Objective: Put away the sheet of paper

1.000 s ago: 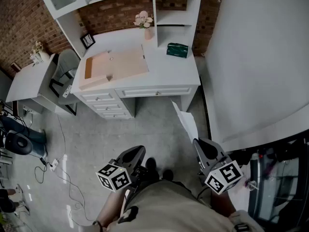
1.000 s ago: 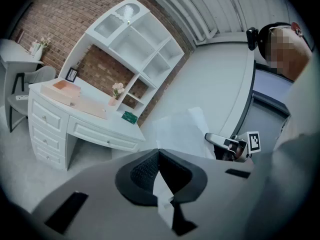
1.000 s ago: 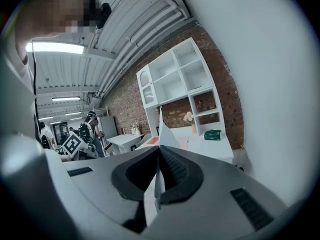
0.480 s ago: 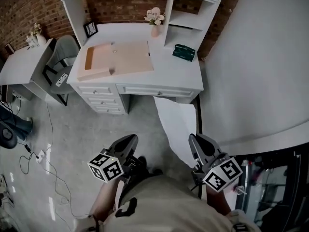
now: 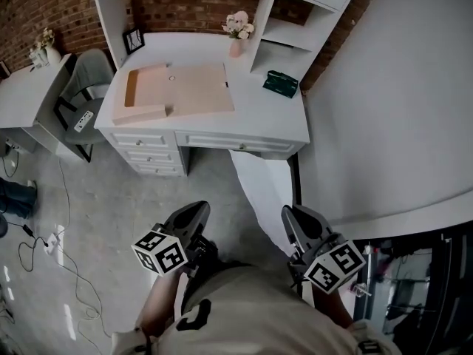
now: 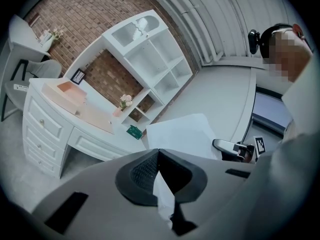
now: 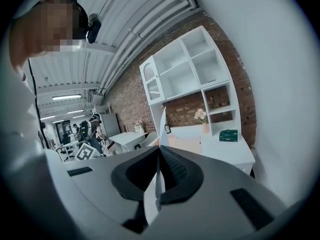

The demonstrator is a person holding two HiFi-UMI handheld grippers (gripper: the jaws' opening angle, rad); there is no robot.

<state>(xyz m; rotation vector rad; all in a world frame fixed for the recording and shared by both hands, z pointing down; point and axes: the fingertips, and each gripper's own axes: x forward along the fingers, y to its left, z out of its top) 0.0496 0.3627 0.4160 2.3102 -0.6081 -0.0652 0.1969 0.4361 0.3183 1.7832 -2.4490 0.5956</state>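
- Brick wall [image 5: 185, 6] backs a white desk [image 5: 281, 128] with hutch shelves, seen steeply from above over a grey floor [image 5: 111, 198].
- On the desktop, an open pale-pink folder [image 5: 181, 91] lies flat. A dark green box [image 5: 281, 83] sits towards the right end, a pink vase of flowers [image 5: 236, 44] stands by the hutch upright, and a small black picture frame [image 5: 134, 39] leans at the back left.
- To the left, a grey chair [image 5: 77, 102] stands between the desk and a smaller white table [image 5: 29, 98]; cables [image 5: 59, 250] trail over the floor below.
- Low in the head view, the right gripper [image 5: 288, 214] is clamped on the sheet of paper [image 5: 262, 187]. Its own view shows the sheet edge-on between the closed jaws, rising past their tips.
- Held in the air and off the desk, the sheet reaches from that gripper towards the desk's front edge.
- Beside it, apart from the sheet, the left gripper [image 5: 198, 210] has its jaws together at the tips. A white strip shows in the gap behind them; what it is cannot be told.
- A person's beige-clad torso fills the bottom of the head view.
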